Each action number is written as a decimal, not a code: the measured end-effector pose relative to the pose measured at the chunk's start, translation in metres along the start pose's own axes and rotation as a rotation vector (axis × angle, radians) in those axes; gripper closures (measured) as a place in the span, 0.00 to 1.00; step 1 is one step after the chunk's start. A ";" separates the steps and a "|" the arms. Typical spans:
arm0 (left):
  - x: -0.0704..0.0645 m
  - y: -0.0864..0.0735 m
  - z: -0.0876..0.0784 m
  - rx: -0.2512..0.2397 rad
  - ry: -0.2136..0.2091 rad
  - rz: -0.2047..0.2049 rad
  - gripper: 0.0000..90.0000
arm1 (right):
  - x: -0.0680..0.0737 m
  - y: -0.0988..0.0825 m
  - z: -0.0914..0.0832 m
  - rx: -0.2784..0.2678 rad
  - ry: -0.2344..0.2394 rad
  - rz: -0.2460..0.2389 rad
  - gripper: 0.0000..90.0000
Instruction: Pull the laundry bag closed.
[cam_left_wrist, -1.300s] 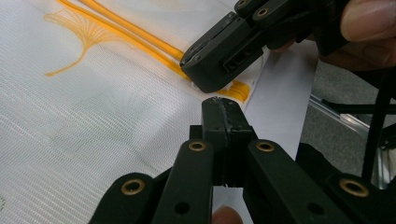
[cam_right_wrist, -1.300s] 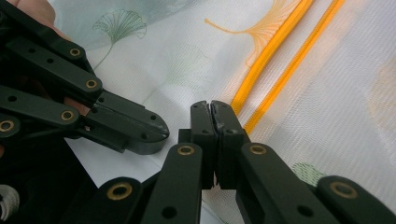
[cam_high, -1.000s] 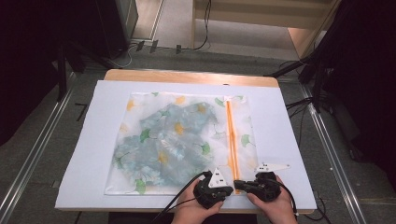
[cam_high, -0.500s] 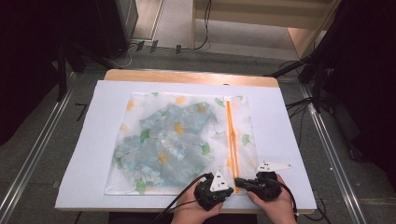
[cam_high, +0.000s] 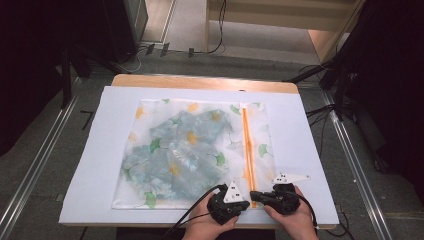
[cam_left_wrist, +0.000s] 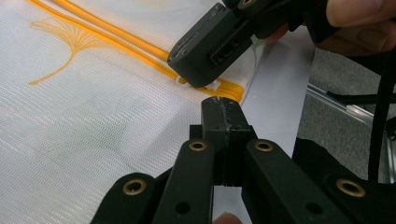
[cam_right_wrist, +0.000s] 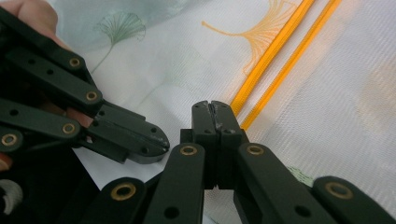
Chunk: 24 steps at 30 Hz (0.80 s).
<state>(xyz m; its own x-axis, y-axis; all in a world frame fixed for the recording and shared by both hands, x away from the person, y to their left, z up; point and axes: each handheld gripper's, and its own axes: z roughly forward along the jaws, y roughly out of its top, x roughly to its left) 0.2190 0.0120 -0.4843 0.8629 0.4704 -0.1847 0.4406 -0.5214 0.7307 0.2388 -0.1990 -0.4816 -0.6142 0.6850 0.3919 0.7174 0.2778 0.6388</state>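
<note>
mesh laundry bag (cam_high: 190, 150), white with ginkgo-leaf print, lies flat on a white sheet (cam_high: 300, 130) that covers the wooden table (cam_high: 200, 81). pale green patterned cloth (cam_high: 175, 155) shows through the mesh, bunched toward the bag's middle and left. orange zipper (cam_high: 246, 145) runs along the bag's right side, from the far edge down to the near edge.

left gripper (cam_high: 246, 202) sits at the bag's near edge, just left of the zipper's near end; in the left gripper view its jaws are pressed together, tips over the mesh close to the zipper end (cam_left_wrist: 229, 89), nothing seen between them.

right gripper (cam_high: 254, 195) sits just right of it, tips pointing left toward the zipper's near end; in the right gripper view its jaws are pressed together too, resting right beside the two orange zipper lines (cam_right_wrist: 275, 60). cannot tell whether either tip pinches any mesh.

the two grippers are almost touching tip to tip. a hand (cam_high: 292, 225) holds each from the near table edge.
</note>
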 end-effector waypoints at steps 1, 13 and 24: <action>0.000 0.000 0.000 0.000 0.000 0.000 1.00 | 0.002 0.000 0.000 0.003 -0.008 -0.001 1.00; 0.000 0.000 0.000 0.000 -0.001 -0.001 1.00 | 0.013 0.002 0.002 0.041 -0.062 -0.075 1.00; 0.002 0.000 -0.001 0.011 -0.014 -0.001 1.00 | 0.005 0.009 0.002 -0.008 -0.057 -0.050 1.00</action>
<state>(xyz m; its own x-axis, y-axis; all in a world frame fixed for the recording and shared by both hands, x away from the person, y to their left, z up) 0.2204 0.0130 -0.4838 0.8656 0.4614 -0.1945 0.4442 -0.5284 0.7235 0.2424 -0.1918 -0.4749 -0.6294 0.7078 0.3207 0.6835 0.3078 0.6619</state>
